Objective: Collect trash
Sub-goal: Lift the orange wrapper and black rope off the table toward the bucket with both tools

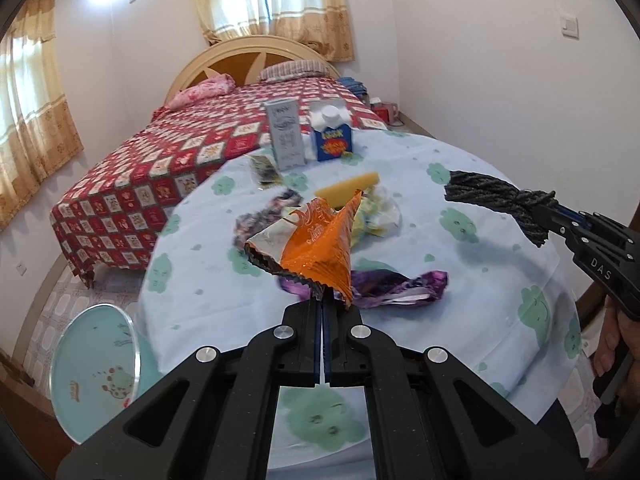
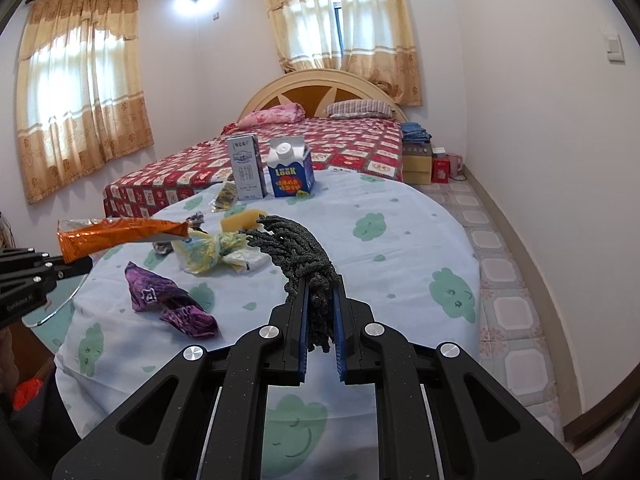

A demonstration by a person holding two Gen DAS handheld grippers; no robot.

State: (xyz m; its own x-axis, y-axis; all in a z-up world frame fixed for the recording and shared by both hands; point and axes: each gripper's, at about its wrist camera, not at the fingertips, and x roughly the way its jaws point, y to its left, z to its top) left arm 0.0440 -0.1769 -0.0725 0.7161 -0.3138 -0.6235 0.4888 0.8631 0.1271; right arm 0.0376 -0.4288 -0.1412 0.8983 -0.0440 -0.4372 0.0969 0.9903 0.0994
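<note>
My left gripper [image 1: 323, 300] is shut on the crimped end of an orange snack wrapper [image 1: 320, 240], which hangs lifted above the round table [image 1: 460, 184]. From the right wrist view the same orange wrapper [image 2: 120, 236] sticks out of the left gripper [image 2: 86, 262] at the left edge. My right gripper [image 2: 320, 280] is shut on a dark grey chenille cloth [image 2: 292, 248], held above the table; that cloth [image 1: 496, 200] shows at the right of the left wrist view. A purple wrapper [image 1: 400, 286] [image 2: 168, 300] and a knotted pale plastic bag [image 2: 216, 250] lie on the tablecloth.
A grey carton [image 2: 246, 168], a blue carton [image 2: 290, 172], a yellow sponge [image 2: 240, 220] and a small dark packet [image 2: 226, 196] sit at the table's far side. A round teal bin lid [image 1: 96, 372] stands left of the table. A bed [image 2: 340, 144] lies beyond.
</note>
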